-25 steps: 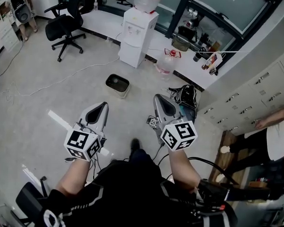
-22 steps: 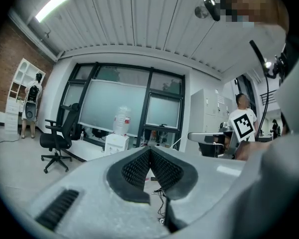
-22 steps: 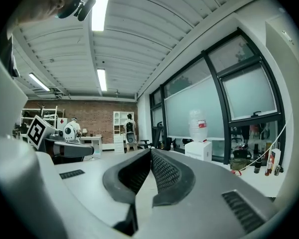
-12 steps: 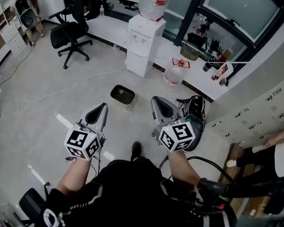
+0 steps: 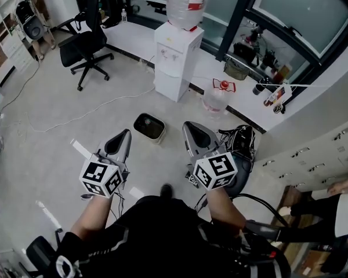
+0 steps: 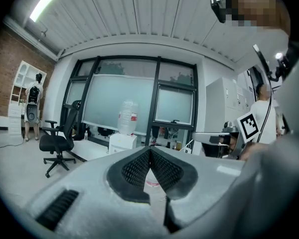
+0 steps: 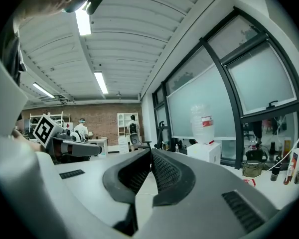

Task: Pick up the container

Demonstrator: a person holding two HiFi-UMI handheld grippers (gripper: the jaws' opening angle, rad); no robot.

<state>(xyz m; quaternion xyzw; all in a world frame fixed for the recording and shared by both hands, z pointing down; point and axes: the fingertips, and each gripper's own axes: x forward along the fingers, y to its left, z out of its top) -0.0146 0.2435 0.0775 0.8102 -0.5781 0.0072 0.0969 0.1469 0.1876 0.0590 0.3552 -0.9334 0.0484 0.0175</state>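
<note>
A small beige container (image 5: pixel 149 126) with a dark inside stands on the grey floor, just ahead of and between my two grippers. My left gripper (image 5: pixel 123 134) is held out low at the left, its jaws shut with nothing between them; its own view shows the ribbed pads (image 6: pixel 139 164) meeting at the tip. My right gripper (image 5: pixel 191 125) is held level at the right, likewise shut and empty, pads (image 7: pixel 162 171) touching. Neither gripper touches the container. The container does not show in either gripper view.
A white water dispenser (image 5: pixel 175 59) with a big bottle (image 5: pixel 187 2) stands beyond the container, a spare water jug (image 5: pixel 216 98) beside it. A black office chair (image 5: pixel 87 42) is at the far left, cables and a bag (image 5: pixel 238 141) at the right, a person (image 5: pixel 342 201) at the right edge.
The view has advanced toward the dispenser; the container and dispenser now sit lower and nearer in the head view. Both grippers keep their pose and stay shut.
</note>
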